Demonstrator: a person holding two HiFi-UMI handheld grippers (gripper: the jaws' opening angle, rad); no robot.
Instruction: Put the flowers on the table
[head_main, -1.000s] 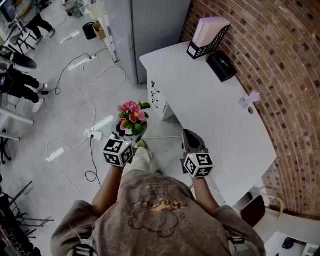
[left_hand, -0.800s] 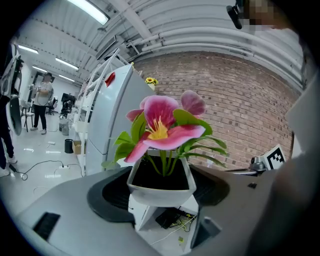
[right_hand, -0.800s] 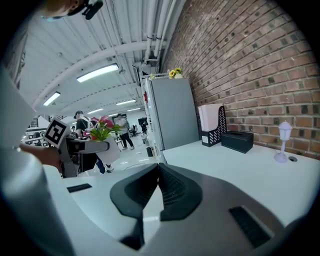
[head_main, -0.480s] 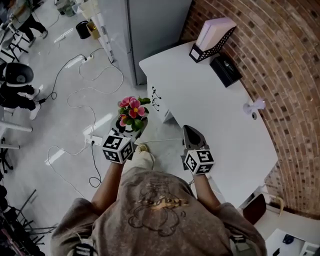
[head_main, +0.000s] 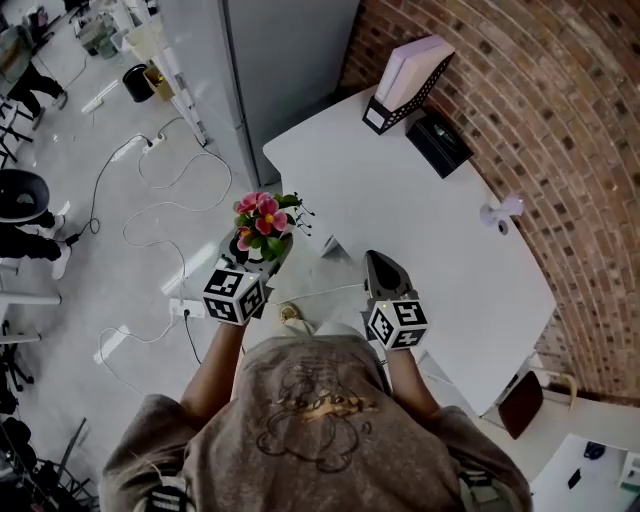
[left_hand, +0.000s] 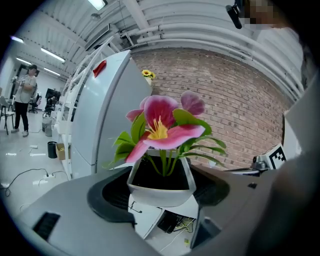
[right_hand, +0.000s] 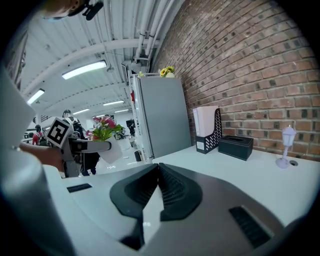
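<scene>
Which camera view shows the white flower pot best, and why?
The left gripper view: the flower pot fills the middle, clamped between the left tongs, with its rim and front wall plain. The head view sees it from above, largely under the blossoms. The right gripper view shows it small, at the far left.

The white pot's (left_hand: 159, 191) sides are hidden behind the left gripper's (left_hand: 161, 199) pads, and from overhead the flowers (head_main: 262, 217) mostly cover it.

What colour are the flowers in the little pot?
The flowers are pink with yellow middles; the left gripper view shows them best.
</scene>
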